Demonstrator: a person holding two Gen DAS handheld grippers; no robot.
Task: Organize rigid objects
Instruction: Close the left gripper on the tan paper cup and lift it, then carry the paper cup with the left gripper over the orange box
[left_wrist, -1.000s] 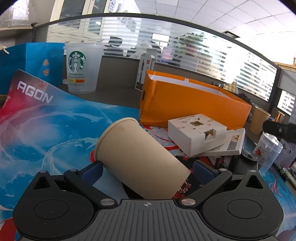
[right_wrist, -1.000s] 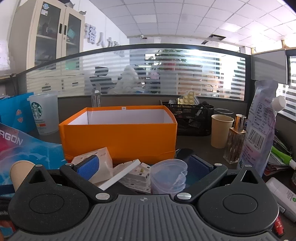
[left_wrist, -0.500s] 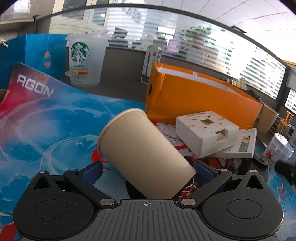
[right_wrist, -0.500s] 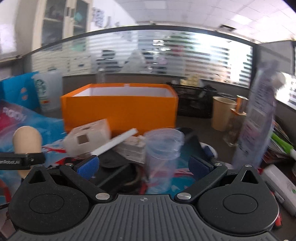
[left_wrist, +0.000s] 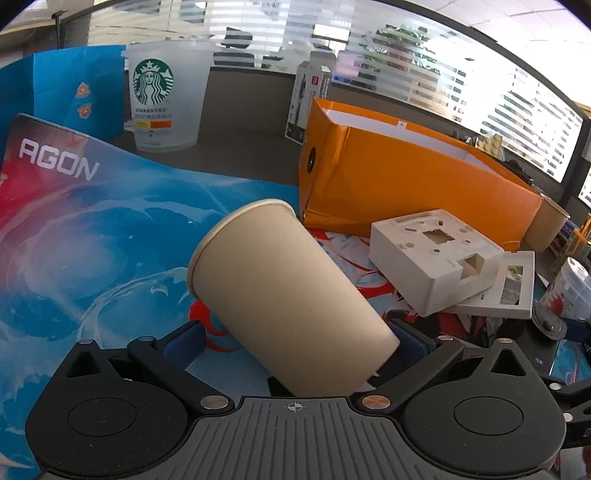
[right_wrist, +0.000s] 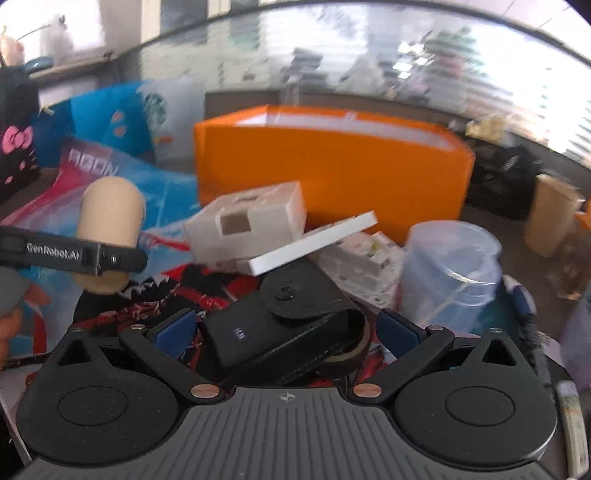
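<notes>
Cup (left_wrist: 284, 299) sits tilted, pinched low between left fingers (left_wrist: 295, 338); crushing or slipping likely. Right fingers (right_wrist: 284, 326) spread around pouch (right_wrist: 284, 332); blur suggests a mistimed closing.

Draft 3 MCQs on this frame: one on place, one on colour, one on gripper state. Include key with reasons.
1. Where is the white junction box relative to the orange box?
A. inside it
B. in front of it, on the mat
C. on its rim

2. What colour is the tall cup with the Starbucks logo?
A. frosted clear
B. red
C. black

3. What is the left gripper doing?
A. open, empty
B. gripping the white box
C. holding the paper cup

Key: 1 B, the box sits outside, before the orange wall. 2 A, it is translucent white. 3 C, the tilted cup sits between the blue pads in the left wrist view.
</notes>
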